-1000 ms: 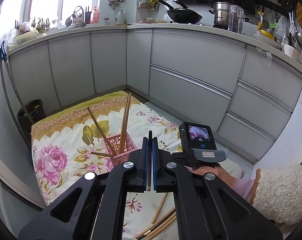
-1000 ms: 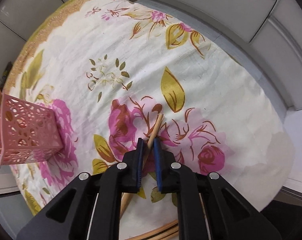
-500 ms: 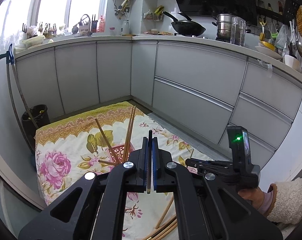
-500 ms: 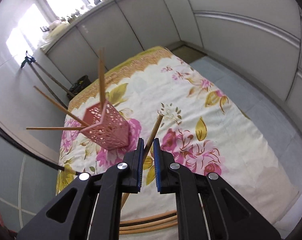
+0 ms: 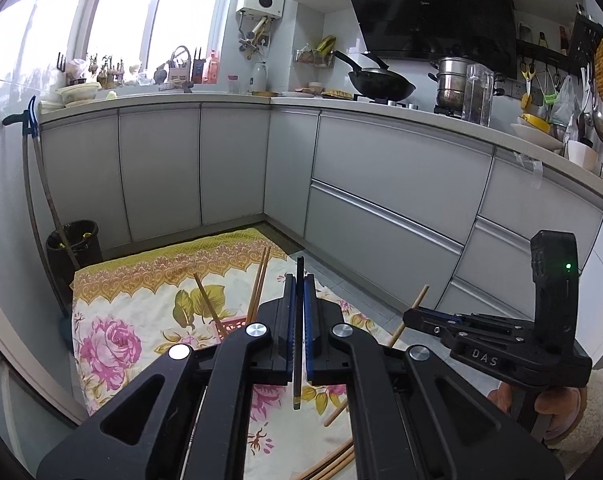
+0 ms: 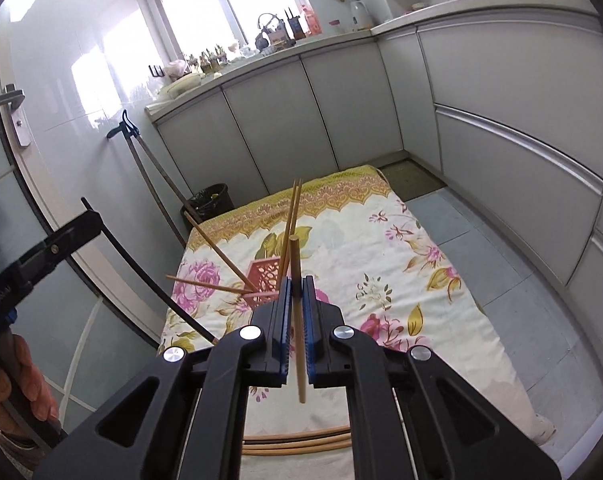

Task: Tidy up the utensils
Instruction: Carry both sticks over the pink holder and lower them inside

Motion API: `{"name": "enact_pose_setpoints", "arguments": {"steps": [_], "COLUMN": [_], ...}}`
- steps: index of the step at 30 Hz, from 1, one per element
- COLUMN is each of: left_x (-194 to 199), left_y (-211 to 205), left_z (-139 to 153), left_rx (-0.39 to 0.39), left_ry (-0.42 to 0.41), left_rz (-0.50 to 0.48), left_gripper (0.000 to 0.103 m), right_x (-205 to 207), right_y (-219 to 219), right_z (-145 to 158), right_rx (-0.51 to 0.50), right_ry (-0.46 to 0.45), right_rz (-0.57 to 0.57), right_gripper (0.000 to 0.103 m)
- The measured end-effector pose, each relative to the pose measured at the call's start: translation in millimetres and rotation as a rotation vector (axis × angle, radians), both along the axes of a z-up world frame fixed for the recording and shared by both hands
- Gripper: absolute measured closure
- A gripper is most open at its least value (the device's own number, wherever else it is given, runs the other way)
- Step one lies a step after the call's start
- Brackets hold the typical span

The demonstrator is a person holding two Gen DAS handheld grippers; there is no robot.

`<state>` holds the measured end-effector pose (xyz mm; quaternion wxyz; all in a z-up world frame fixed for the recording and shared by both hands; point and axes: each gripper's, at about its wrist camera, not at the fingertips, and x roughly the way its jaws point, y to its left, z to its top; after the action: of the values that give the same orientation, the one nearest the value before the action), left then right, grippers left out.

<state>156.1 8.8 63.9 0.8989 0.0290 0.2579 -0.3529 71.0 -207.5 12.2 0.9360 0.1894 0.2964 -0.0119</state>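
Chopsticks are the business here, and the pink lattice holder (image 6: 263, 276) on the flowered cloth (image 6: 401, 280) serves as the landmark. Several light wooden chopsticks (image 6: 291, 216) already stand in the holder, leaning apart at different angles, with one (image 6: 205, 283) jutting out almost level to its left. The right gripper (image 6: 297, 312) hangs above the cloth on the near side of the holder, its fingers clamped narrowly on a light wooden chopstick (image 6: 297, 320) that runs lengthwise between the blue pads, its far tip lined up over the holder. The left gripper (image 5: 297, 312) hovers to the holder's near side too, its fingers closed on a dark chopstick (image 5: 298, 340). More loose chopsticks (image 6: 297, 442) lie in a bundle on the cloth's near edge, well apart from the holder. A person's hand (image 6: 25, 384) grips the left tool's handle at the left edge of the right wrist view.
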Motion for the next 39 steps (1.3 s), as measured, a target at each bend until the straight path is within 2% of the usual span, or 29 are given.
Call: {"name": "enact_pose_setpoints", "arguments": {"steps": [5, 11, 19, 25, 28, 32, 39], "left_x": [12, 39, 79, 95, 97, 89, 45], "left_y": [-6, -24, -50, -54, -50, -40, -8], "left_z": [17, 24, -10, -42, -49, -38, 11], "left_rx": [-0.019, 0.007, 0.073, 0.096, 0.091, 0.058, -0.067], "left_ry": [-0.032, -0.083, -0.099, -0.063, -0.04, -0.071, -0.166], "left_rz": [0.055, 0.155, 0.283, 0.312, 0.324, 0.331, 0.349], "left_gripper": [0.1, 0.1, 0.1, 0.1, 0.099, 0.094, 0.093], "right_x": [4, 18, 48, 72, 81, 91, 103], "right_y": [-8, -15, -4, 5, 7, 9, 21], "right_z": [33, 60, 67, 54, 45, 37, 36], "right_rx": [-0.022, -0.026, -0.027, -0.029, -0.027, -0.029, -0.062], "right_ry": [-0.062, -0.133, -0.187, -0.194, -0.192, -0.188, -0.207], "right_rz": [0.001, -0.003, 0.026, 0.053, 0.06, 0.067, 0.08], "right_gripper": [0.097, 0.097, 0.097, 0.097, 0.097, 0.097, 0.097]}}
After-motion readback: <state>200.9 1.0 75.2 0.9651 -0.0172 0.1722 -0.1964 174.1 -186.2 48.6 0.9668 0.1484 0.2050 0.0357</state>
